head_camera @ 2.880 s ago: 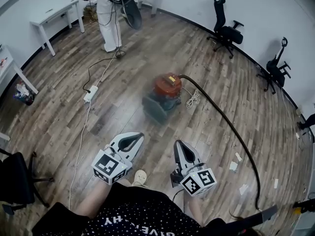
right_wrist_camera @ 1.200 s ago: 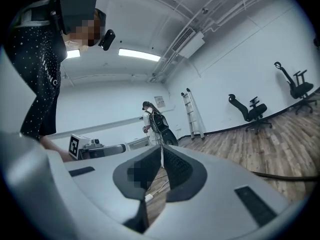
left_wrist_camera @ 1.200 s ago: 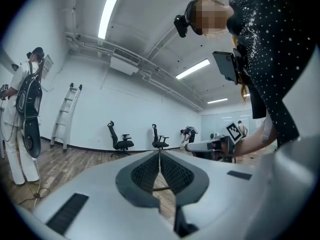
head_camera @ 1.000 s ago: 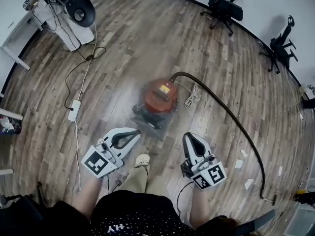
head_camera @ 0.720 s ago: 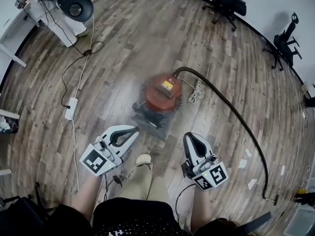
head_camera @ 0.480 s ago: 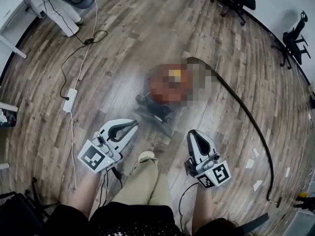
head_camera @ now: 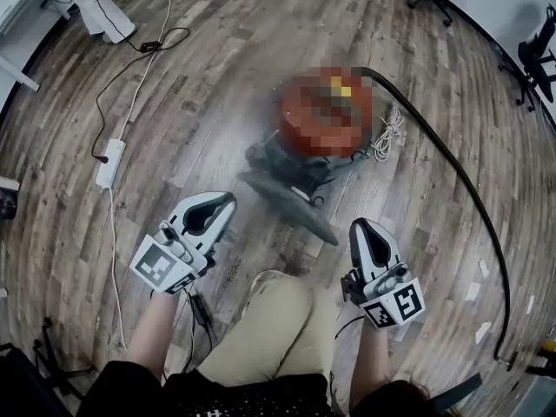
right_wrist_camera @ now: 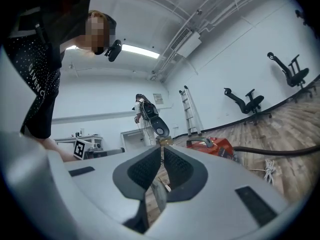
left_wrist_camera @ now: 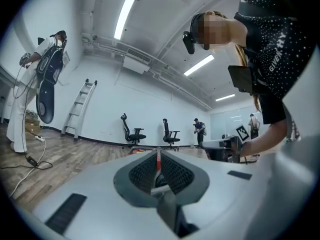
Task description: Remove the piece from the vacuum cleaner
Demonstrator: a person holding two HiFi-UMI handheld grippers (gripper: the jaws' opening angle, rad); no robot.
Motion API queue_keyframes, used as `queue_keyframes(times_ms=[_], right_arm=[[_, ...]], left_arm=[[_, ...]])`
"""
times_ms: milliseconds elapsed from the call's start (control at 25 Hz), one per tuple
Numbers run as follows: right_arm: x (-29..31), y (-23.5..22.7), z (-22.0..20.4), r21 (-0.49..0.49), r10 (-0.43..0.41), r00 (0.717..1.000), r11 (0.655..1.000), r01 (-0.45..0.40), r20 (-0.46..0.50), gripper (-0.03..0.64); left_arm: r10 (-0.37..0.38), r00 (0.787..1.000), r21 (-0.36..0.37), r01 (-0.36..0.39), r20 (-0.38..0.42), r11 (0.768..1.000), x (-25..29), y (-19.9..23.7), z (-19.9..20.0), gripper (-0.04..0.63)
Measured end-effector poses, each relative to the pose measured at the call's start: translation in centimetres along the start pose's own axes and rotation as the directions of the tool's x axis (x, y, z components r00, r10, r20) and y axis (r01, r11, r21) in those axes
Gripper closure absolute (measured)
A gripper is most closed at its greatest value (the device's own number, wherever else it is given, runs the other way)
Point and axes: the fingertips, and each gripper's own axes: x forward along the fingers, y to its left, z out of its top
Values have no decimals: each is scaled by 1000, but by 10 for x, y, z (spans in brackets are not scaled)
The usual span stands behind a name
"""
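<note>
The vacuum cleaner (head_camera: 326, 115) is a red round canister on a grey base (head_camera: 287, 181), standing on the wood floor ahead of me; part of it is blurred. Its black hose (head_camera: 452, 176) leaves the top and curves away right. My left gripper (head_camera: 223, 203) hangs shut and empty, just left of the grey base. My right gripper (head_camera: 360, 227) is shut and empty too, below the canister's right side. In the right gripper view the red canister (right_wrist_camera: 216, 146) and the hose (right_wrist_camera: 282, 150) lie beyond the shut right gripper (right_wrist_camera: 161, 147). The left gripper (left_wrist_camera: 159, 153) looks across the room.
A white coiled cord (head_camera: 386, 135) lies right of the canister. A white power strip (head_camera: 109, 163) with black cables sits at the left. Another person (head_camera: 87, 7) stands at the far left, office chairs (head_camera: 539, 55) at the far right. My knee (head_camera: 278, 320) is between the grippers.
The view has closed in on the vacuum cleaner, which now sits higher and further right in the picture. Both grippers stay shut and have come close to its grey base.
</note>
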Motion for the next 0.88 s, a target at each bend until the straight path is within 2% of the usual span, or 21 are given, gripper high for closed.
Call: queue_keyframes(times_ms=[80,120,200,240,320,480,600,680,760,800,840,880], right_arm=[[-1,-12,-24,-5,8,1000,1000,-8,19,603],[-2,-16,-34,-5,18,1000,1000,-18,25,595],[-6,-20,-51,1,43,999,999,-43,33,507],[-10,-21,-58,-2,52,998,999,-52,33,461],[-18,-22,-76,-26,56,998,998,-56,6,399],[-27,-20,-115,-39,80,992,996,-84,-97,383],[-30,-13,-127,-16,99,989,995,-102,-109,385],[-25,-12,-133,-23,84,989,996,-87,-125,385],[-20,-14,-137,-80,32,990,996,-43,-135,402],[-20,-15,-137,-110,5,992,994,-19,-127,517],[-19,-15,-136,-129,-12,993,992,-4,-118,563],[-20,-14,-135,-137,-16,993,991,0,-115,567]], left_arm=[[10,1000,30,-11,15,999,3,12,-28,581],[21,999,39,-22,29,999,3,18,-39,516],[39,998,53,-41,50,998,4,29,-59,351],[38,998,65,-41,47,997,6,34,-69,310],[20,1000,99,-22,21,995,11,42,-89,288],[10,1000,131,-11,7,991,23,54,-110,288],[-21,1000,148,22,-10,989,31,49,-121,290],[-29,999,182,34,-29,983,33,42,-126,290],[-10,999,185,16,-35,983,33,44,-130,300],[14,999,175,-8,-31,985,33,48,-131,353],[42,999,159,-38,-24,987,32,53,-131,419],[67,998,139,-64,-18,988,31,58,-130,522]])
